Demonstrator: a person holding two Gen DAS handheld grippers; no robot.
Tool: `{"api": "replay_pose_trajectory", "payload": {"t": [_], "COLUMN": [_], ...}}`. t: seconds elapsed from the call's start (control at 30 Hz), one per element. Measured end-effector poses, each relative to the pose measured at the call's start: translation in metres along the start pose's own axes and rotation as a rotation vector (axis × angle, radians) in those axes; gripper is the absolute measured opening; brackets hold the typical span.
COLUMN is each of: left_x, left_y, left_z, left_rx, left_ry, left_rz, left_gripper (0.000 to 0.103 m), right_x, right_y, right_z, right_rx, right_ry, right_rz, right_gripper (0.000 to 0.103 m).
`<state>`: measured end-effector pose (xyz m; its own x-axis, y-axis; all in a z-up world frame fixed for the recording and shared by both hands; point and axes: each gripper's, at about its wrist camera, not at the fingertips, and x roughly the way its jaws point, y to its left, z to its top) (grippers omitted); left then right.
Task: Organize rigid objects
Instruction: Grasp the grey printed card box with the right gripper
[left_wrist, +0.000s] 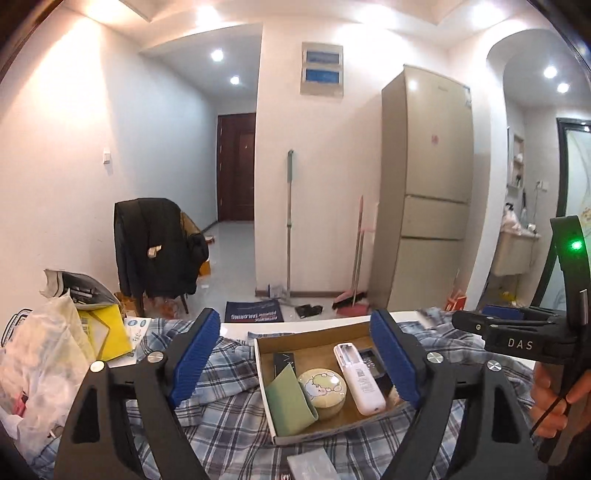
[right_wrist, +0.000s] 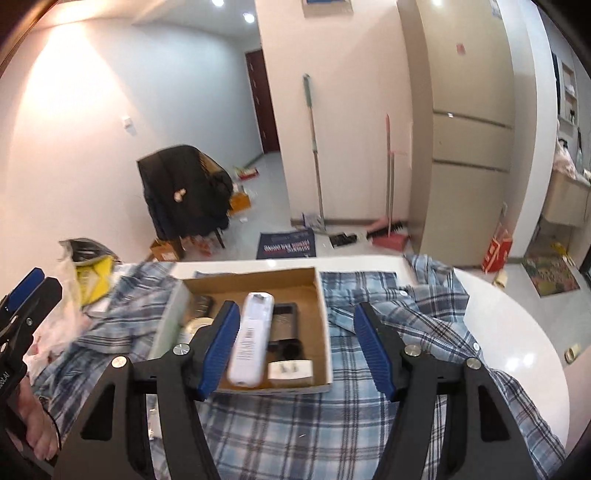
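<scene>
An open cardboard box (left_wrist: 314, 350) rests on a plaid shirt. Inside lie a white remote (left_wrist: 360, 376), a round cartoon tin (left_wrist: 323, 393), a green sleeve (left_wrist: 290, 406) and some black items. My left gripper (left_wrist: 295, 358) hovers wide open in front of the box, nothing between its blue pads. My right gripper (left_wrist: 480, 317), held by a hand, is off to the right of the box. In the right wrist view the right gripper (right_wrist: 297, 350) is open above the box (right_wrist: 251, 284). The remote (right_wrist: 251, 339) lies beyond its pads, untouched. The left gripper (right_wrist: 33, 288) shows at the left edge.
The blue plaid shirt (right_wrist: 369, 406) covers a white round table (right_wrist: 517, 332). Plastic bags (left_wrist: 40, 354) and a yellow package (left_wrist: 107, 328) pile up at the left. A small grey item (left_wrist: 310, 465) lies near the front. Beyond stand a chair with a black jacket (left_wrist: 155, 247) and a fridge (left_wrist: 424, 184).
</scene>
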<state>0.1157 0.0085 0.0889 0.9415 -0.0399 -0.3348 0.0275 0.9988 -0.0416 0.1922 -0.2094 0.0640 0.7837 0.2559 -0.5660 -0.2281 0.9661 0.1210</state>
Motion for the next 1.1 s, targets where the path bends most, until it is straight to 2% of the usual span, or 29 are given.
{"api": "replay_pose_trajectory", "payload": {"t": [0.1, 0.23, 0.43, 0.5, 0.8, 1.0, 1.1], "left_x": [-0.013, -0.03, -0.05, -0.054, -0.045, -0.021, -0.017], "left_y": [0.009, 0.019, 0.032, 0.038, 0.068, 0.098, 0.103], "left_z": [-0.003, -0.018, -0.046, -0.054, -0.085, -0.099, -0.102], "left_rx": [-0.032, -0.051, -0.024, -0.022, -0.076, -0.197, -0.227], "left_ry": [0.017, -0.002, -0.055, -0.051, -0.016, 0.09, 0.107], "left_rz": [-0.051, -0.046, 0.008, 0.006, 0.018, -0.04, -0.038], "left_gripper": [0.103, 0.103, 0.103, 0.103, 0.103, 0.103, 0.103], "right_x": [-0.023, -0.042, -0.047, -0.046, -0.015, 0.019, 0.04], "right_y": [0.01, 0.02, 0.035, 0.039, 0.072, 0.095, 0.106], "right_z": [-0.005, -0.015, -0.033, -0.037, -0.061, -0.08, -0.091], "right_rx": [-0.003, -0.006, -0.033, -0.033, -0.083, -0.112, -0.121], "right_ry": [-0.042, -0.069, -0.039, -0.027, 0.079, 0.169, 0.244], "right_rz": [-0.004, 0.002, 0.003, 0.002, 0.003, 0.007, 0.028], "right_gripper": [0.063, 0.067, 0.068, 0.068, 0.068, 0.068, 0.068]}}
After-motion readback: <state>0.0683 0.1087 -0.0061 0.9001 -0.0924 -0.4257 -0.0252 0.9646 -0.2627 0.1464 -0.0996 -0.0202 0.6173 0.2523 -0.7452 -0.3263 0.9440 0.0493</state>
